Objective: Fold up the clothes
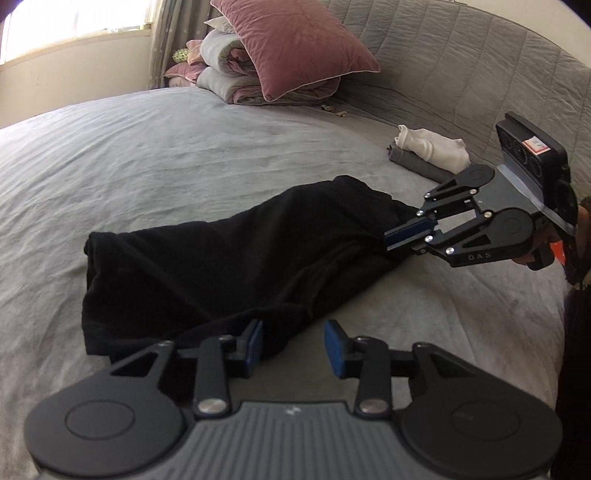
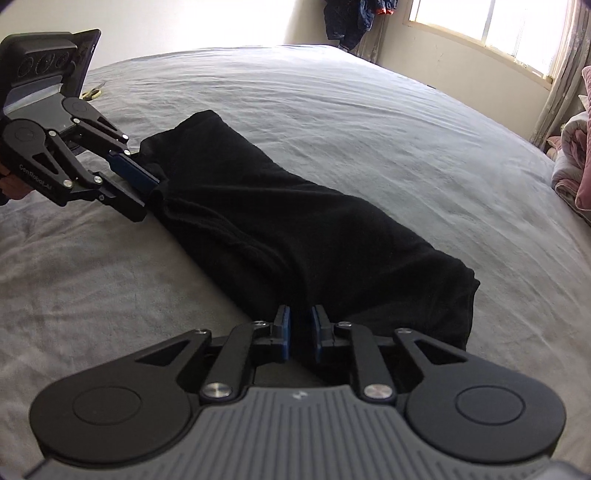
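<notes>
Grey bed (image 1: 184, 147), pink cushion (image 1: 295, 44), quilted headboard (image 1: 461, 66), bright window (image 2: 491, 26)

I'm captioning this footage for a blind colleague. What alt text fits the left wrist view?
A black garment, folded into a long strip, lies across a grey bed. The left gripper has open jaws at its near end and the right gripper meets its far end. Behind lie a pink cushion and small folded clothes.

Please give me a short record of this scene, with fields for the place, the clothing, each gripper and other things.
place: grey bed
clothing: black garment, folded long, lying flat
left gripper: open, at one end of the garment
right gripper: open a little, at the other end
other things: pink pillow, small folded pile
</notes>
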A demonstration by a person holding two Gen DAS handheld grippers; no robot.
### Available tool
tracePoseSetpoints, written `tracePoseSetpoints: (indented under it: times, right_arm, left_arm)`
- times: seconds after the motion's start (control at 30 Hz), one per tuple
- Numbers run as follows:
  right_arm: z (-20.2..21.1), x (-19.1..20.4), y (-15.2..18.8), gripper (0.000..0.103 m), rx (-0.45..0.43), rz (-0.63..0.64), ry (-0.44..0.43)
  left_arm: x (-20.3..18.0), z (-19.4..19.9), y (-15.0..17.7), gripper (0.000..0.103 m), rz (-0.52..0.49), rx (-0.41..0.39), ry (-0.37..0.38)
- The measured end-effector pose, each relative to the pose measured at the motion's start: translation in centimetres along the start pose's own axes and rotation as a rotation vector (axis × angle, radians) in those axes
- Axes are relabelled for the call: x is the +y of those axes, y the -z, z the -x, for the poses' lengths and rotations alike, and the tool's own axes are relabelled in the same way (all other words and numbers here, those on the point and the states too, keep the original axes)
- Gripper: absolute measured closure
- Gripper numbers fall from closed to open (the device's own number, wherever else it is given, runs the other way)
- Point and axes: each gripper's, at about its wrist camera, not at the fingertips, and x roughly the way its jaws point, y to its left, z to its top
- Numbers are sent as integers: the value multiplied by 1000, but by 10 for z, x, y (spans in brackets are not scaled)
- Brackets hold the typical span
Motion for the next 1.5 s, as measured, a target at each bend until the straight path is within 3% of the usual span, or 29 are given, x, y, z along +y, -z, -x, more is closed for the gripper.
tracePoseSetpoints:
  times: [0.07, 0.17, 0.27, 0.33, 0.4, 0.47, 0.6, 0.63, 0.7, 0.73, 0.77, 0.8, 0.87, 1.03, 1.1, 1.13, 1.2, 1.33, 1.4, 1.5]
  right_arm:
    - [6, -5, -2, 62, -8, -36, -40]
    - [17, -15, -6, 57, -72, -107, -60]
    - [19, -26, -8, 54, -115, -189, -15]
    - [16, -40, -7, 48, -135, -264, 68]
    - [12, -59, -2, 46, -146, -356, 127]
    - [8, -77, 4, 46, -158, -449, 186]
    - [-5, -115, 25, 46, -228, -697, 213]
    - [-9, -121, 31, 46, -250, -759, 200]
    - [-21, -127, 38, 46, -274, -831, 151]
    - [-26, -124, 38, 52, -285, -825, 143]
    - [-30, -120, 38, 75, -296, -815, 138]
    - [-32, -117, 37, 89, -290, -795, 132]
    - [-25, -109, 31, 90, -328, -758, 184]
    - [-32, -106, 29, 89, -263, -709, 274]
    - [-28, -104, 27, 76, -263, -706, 309]
    - [-26, -103, 26, 63, -265, -705, 326]
    - [-20, -98, 21, 59, -279, -676, 368]
    - [-11, -79, 7, 59, -326, -587, 359]
    - [-10, -65, -1, 59, -340, -526, 332]
    - [-22, -51, -3, 59, -301, -435, 269]
  left_arm:
    - [4, 7, -4, 61, 25, -26, 44]
    - [18, 17, -11, 53, 109, -128, 1]
    - [41, 20, -16, 49, 248, -204, -189]
    - [59, 18, -18, 48, 348, -234, -338]
    - [76, 13, -17, 49, 426, -237, -424]
    - [91, 6, -14, 48, 497, -251, -443]
    - [107, -16, -3, 51, 585, -277, -433]
    - [108, -20, 1, 55, 599, -286, -439]
    - [108, -24, 3, 77, 605, -300, -418]
    - [107, -25, 4, 92, 613, -304, -403]
    - [103, -24, 4, 94, 609, -325, -422]
    - [100, -21, 4, 94, 603, -349, -456]
    - [94, -17, 3, 95, 596, -392, -523]
    - [93, -26, 0, 85, 561, -317, -583]
    - [86, -20, -4, 71, 529, -323, -624]
    - [80, -16, -5, 64, 508, -339, -656]
    - [68, -6, -9, 62, 466, -375, -699]
    - [44, 0, -17, 57, 357, -410, -624]
    - [34, -11, -17, 57, 303, -370, -584]
    - [36, -29, -8, 57, 276, -252, -607]
